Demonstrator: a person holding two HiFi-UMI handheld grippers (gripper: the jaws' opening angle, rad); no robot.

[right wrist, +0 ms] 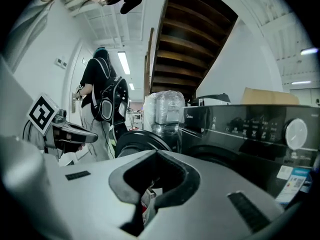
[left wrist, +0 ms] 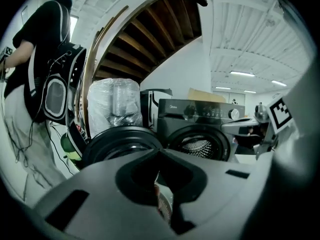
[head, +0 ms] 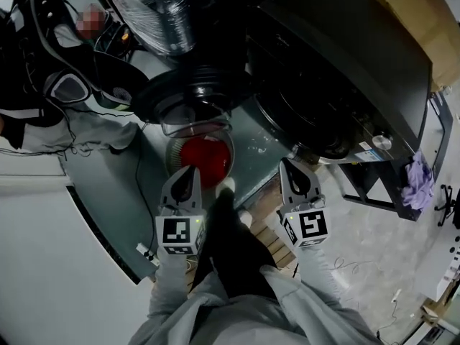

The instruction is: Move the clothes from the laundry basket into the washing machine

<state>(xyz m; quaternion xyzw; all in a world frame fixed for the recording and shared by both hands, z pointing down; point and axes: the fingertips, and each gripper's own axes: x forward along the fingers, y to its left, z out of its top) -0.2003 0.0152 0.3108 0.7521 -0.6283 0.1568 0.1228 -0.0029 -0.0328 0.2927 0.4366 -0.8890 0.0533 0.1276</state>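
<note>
Two shut, empty claws, the left gripper point(head: 190, 172) and right gripper point(head: 289, 165), hang near one basket point(head: 170, 157) of red clothes point(head: 208, 157) and one washing machine point(head: 345, 63).

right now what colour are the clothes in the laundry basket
The clothes are red, clearest in the head view.

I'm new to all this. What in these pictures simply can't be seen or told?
- Red clothes in the laundry basket: head view, too small and bunched to tell the garments apart; the left gripper covers the near rim.
- Washing machine drum: left gripper view, its lower part sits behind the gripper's own body, so whether anything lies inside is unclear.
- Control panel labels: right gripper view, too small to read.
</note>
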